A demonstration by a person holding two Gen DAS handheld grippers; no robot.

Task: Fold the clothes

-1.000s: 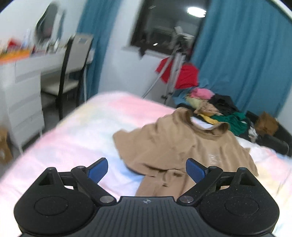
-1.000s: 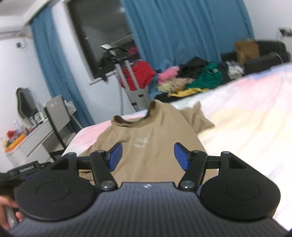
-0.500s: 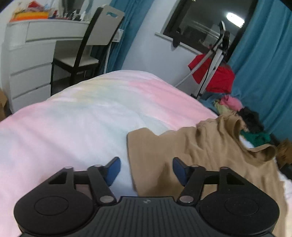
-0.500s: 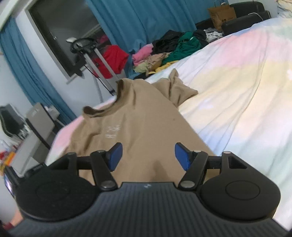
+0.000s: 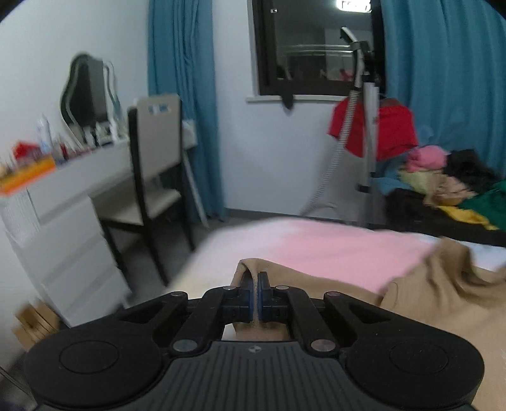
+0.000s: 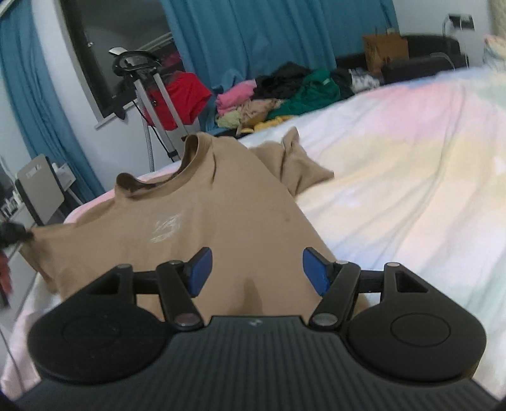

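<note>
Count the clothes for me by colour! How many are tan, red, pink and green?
Tan: 1, the tan T-shirt on the bed, pinched by the left tool.
Red: 1, the red garment hanging on the stand.
Pink: 1, the pink garment in the pile.
Green: 1, the green garment in the pile.
Total: 4.

Dim indoor light, ceiling lamp reflection (image 5: 353,5) glaring (fisheye-bent edges), left view motion-blurred.
</note>
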